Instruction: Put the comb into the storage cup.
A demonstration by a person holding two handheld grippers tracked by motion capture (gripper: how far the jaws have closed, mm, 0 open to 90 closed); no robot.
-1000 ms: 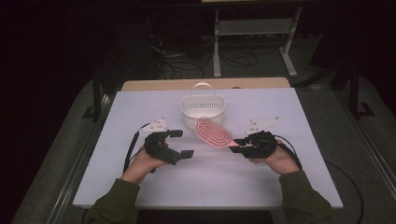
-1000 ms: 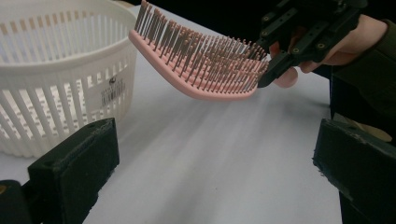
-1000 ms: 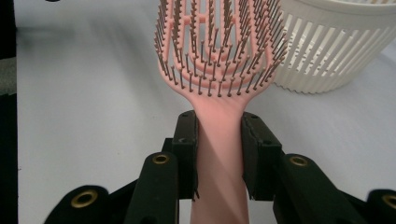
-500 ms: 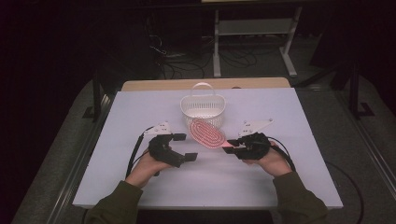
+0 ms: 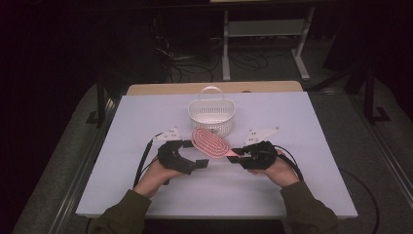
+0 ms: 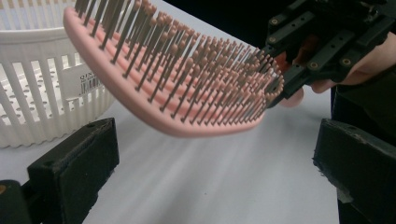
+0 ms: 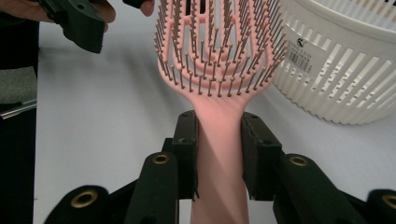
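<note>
Hairbrush, pink, is pinched at its handle by the right gripper, bristles up above the pale table; the left gripper stands spread beside it. Beyond sits a white basket, then a dark room. Since earlier, the brush has shifted leftward.

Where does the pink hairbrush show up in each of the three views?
High view: pink hairbrush at table centre, before the white basket.
Left gripper view: hairbrush across the upper middle, bristles up.
Right gripper view: hairbrush top centre, handle between the jaws.
Shared landmark: the white basket.
</note>
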